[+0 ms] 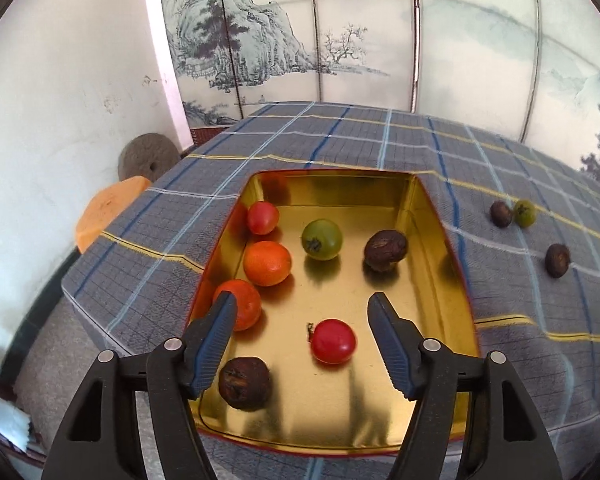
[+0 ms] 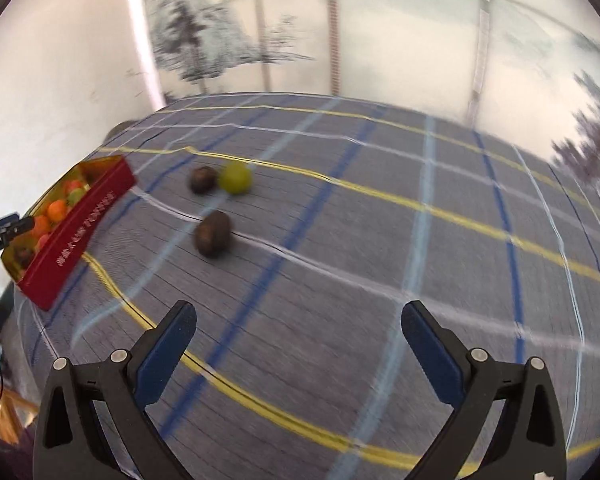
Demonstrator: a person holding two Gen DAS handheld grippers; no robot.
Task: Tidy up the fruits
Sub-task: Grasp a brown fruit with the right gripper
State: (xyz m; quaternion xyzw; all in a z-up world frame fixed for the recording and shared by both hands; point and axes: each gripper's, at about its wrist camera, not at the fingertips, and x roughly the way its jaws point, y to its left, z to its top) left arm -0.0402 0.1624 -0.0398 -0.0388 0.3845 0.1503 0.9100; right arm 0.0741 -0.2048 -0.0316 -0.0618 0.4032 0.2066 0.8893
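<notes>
Left gripper (image 1: 302, 312) half open, empty, over red tomato (image 1: 333, 341) lying in gold tin (image 1: 424, 200): looks like a drop-off. Right gripper (image 2: 299, 322) wide, empty; three fruits left mid-tablecloth (image 2: 380, 240).

The right wrist view is motion-blurred, and the left tool (image 2: 8, 228) is cut off by its edge.

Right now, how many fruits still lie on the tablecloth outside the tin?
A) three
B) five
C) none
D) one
A: two brown fruits and one green fruit lie on the checked tablecloth, beside the red tin.
</notes>
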